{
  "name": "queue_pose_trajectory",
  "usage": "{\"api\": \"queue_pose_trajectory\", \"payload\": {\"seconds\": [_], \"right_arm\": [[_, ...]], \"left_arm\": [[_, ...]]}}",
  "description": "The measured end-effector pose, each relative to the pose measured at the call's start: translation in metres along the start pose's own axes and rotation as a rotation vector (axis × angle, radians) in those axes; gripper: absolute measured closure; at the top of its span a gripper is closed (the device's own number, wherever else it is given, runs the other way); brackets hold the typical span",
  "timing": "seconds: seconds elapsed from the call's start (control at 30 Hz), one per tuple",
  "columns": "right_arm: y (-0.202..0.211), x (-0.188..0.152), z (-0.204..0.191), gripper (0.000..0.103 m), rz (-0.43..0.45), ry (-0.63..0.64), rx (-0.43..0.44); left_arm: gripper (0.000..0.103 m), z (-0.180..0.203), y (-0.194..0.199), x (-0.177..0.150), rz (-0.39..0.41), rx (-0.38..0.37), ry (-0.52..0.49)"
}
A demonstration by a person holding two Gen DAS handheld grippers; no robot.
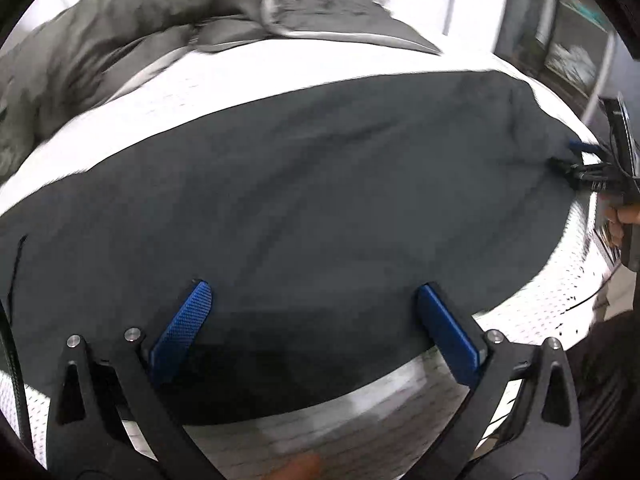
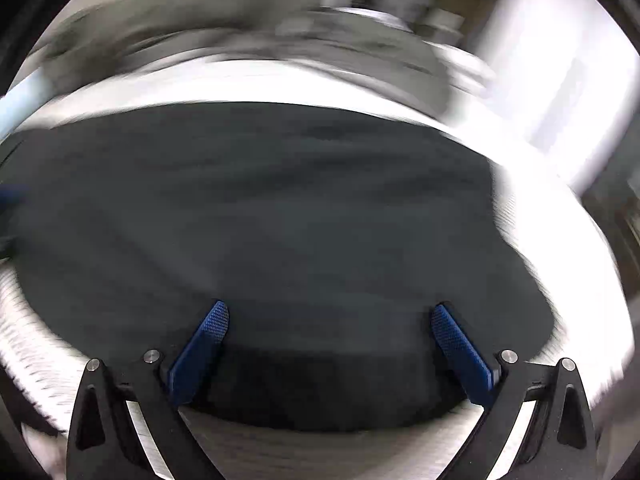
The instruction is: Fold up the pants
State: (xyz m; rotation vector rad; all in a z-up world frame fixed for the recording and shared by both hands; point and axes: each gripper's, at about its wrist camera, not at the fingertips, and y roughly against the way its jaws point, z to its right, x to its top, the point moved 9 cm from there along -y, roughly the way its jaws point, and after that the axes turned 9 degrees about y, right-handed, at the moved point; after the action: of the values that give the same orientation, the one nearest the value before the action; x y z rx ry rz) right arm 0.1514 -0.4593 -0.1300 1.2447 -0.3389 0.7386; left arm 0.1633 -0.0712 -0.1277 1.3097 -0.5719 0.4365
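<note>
Dark grey pants (image 1: 300, 200) lie spread flat across a white perforated surface (image 1: 568, 280). My left gripper (image 1: 314, 296) hovers over their near edge, open wide, with only cloth below its blue pads (image 1: 188, 320). Far right in the same view, my right gripper (image 1: 566, 156) sits at the pants' right end, with a hand (image 1: 618, 220) on its handle. The right wrist view is motion-blurred. There the pants (image 2: 280, 220) fill the middle, and the right gripper (image 2: 330, 316) stands open above their near edge, its pads (image 2: 460, 344) pressing on nothing.
A heap of grey clothing (image 1: 100, 48) and another dark garment (image 1: 332, 12) lie at the back of the white surface. The surface's edge (image 1: 592, 292) drops off at the right. Shelving (image 1: 572, 40) stands beyond it.
</note>
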Motion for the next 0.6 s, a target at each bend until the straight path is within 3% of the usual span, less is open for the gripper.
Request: {"api": "queue_pose_trajectory", "payload": {"seconds": [0.1,0.2,0.27,0.33,0.4,0.47,0.53,0.6], "right_arm": [[-0.006,-0.012,0.046,0.001,-0.013,-0.173,-0.031],[0.004,-0.002,0.042,0.001,0.017,-0.164,-0.048],[0.028,0.006,0.015,0.001,0.08,-0.125,-0.016],[0.04,0.02,-0.003,0.001,0.135,-0.113,0.07],[0.041,0.042,-0.042,0.001,0.16,-0.094,0.237],[0.033,0.06,-0.089,0.001,0.151,-0.023,0.346],[0.015,0.067,-0.128,0.001,0.096,0.101,0.365],[-0.001,0.058,-0.136,0.001,0.05,0.188,0.32]], "left_arm": [[0.0,-0.022,0.011,0.001,0.005,0.009,0.057],[0.001,-0.027,0.026,0.007,0.051,-0.007,0.074],[0.001,-0.019,0.034,0.017,0.08,-0.032,0.073],[0.001,-0.004,0.024,0.033,0.068,-0.039,0.06],[0.001,0.018,0.002,0.042,0.0,-0.073,0.039],[0.001,0.029,-0.019,0.048,-0.06,-0.074,0.021],[0.001,0.036,-0.04,0.05,-0.123,-0.046,-0.03],[0.0,0.028,-0.05,0.05,-0.13,0.018,-0.06]]}}
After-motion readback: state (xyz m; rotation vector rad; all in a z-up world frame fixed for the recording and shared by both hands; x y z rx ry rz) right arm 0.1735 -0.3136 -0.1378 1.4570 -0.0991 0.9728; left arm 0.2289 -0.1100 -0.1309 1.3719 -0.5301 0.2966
